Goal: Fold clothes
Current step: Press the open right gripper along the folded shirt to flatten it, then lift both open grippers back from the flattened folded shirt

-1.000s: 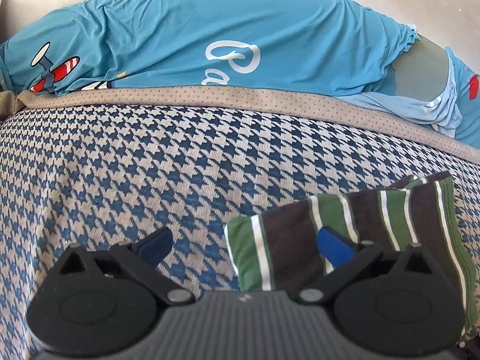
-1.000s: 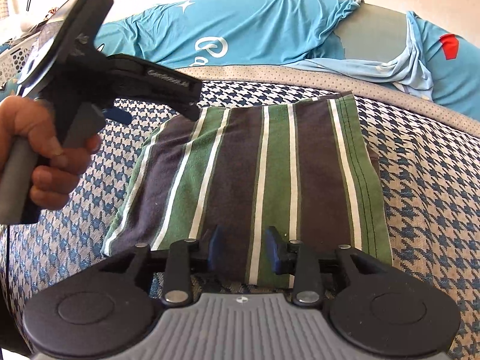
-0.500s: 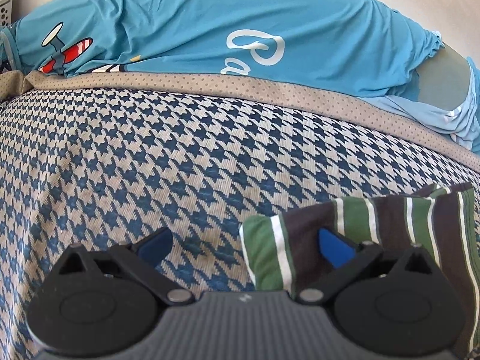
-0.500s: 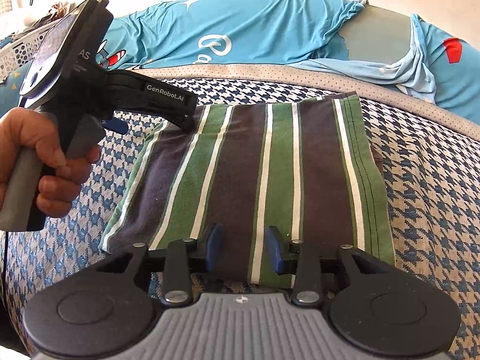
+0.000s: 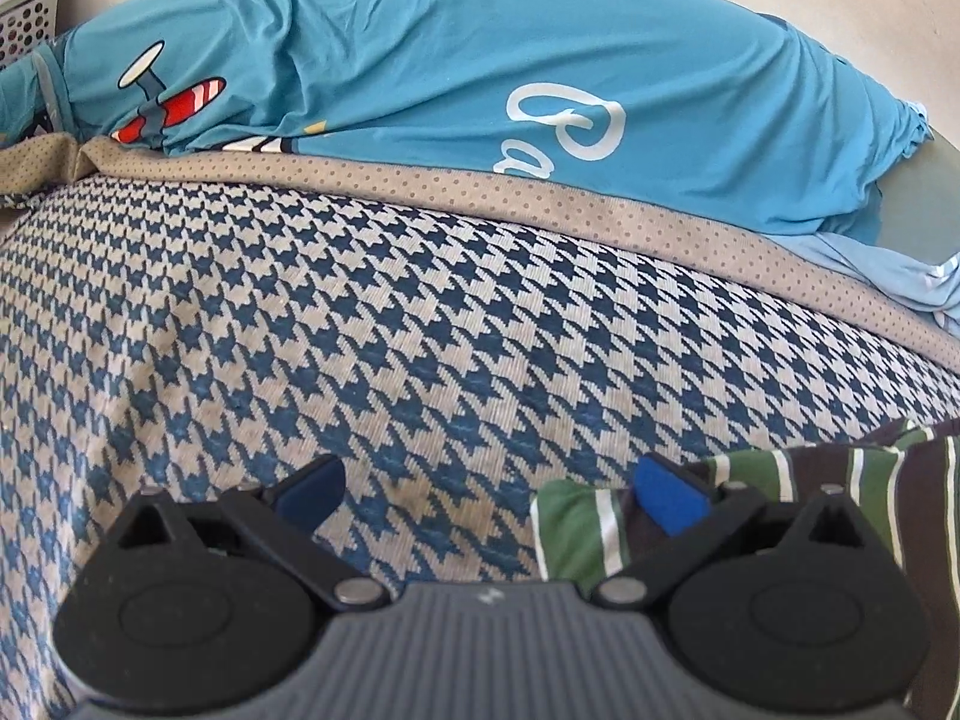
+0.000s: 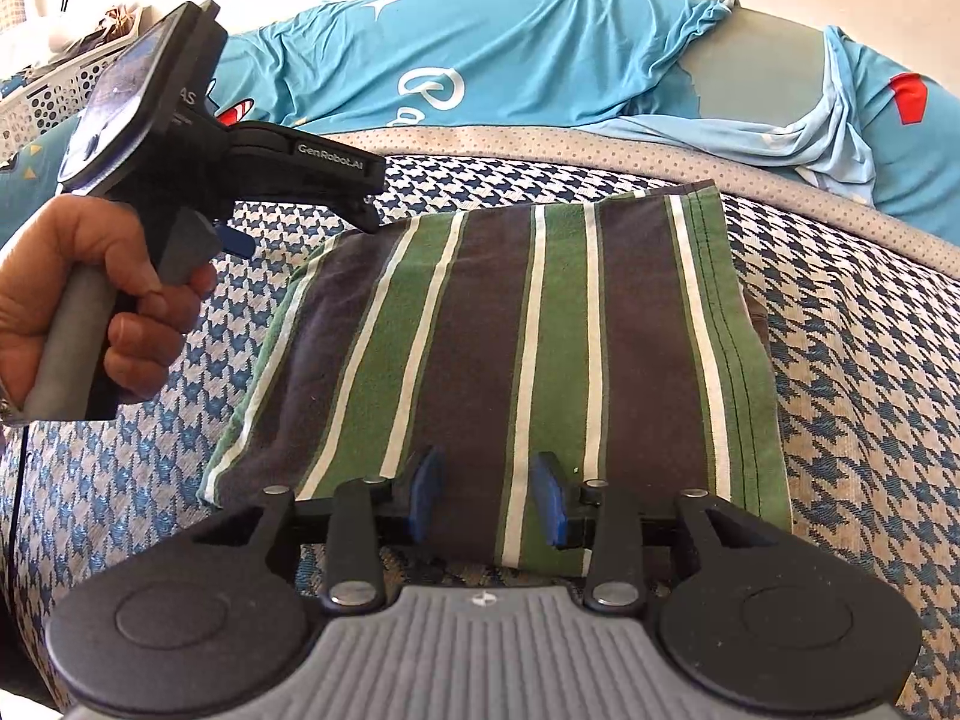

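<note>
Clothes are seen in two places: a folded striped garment (image 6: 522, 348), in green, dark brown and white, is laid flat on the houndstooth bedcover (image 5: 372, 324), and a blue shirt (image 5: 456, 78) is spread along the far edge beyond a dotted beige border (image 5: 540, 195). On the blue shirt, white cursive letters reading roughly "Pa" are printed, with a white star above them and a red-and-white propeller plane toward the left; the rest of the word is hidden by the border. A red patch on the shirt's right end and a grey panel beside it are shown fully only in the right wrist view. Only that view shows the left hand (image 6: 78, 306) gripping a grey handle, and the words "GenRobot.AI" are read on the black arm of the left gripper (image 6: 240, 243), with "AS" on its body. A white perforated basket (image 5: 30, 12) is glimpsed at the far left. In the left wrist view, only the corner of the striped garment is caught. The left gripper (image 5: 489, 495) is held with its jaws wide apart, nothing pinched; its right pad sits over the garment's corner. The right gripper (image 6: 486, 498) is set with narrow, parted jaws over the garment's near edge, whether the fabric is pressed cannot be told
</note>
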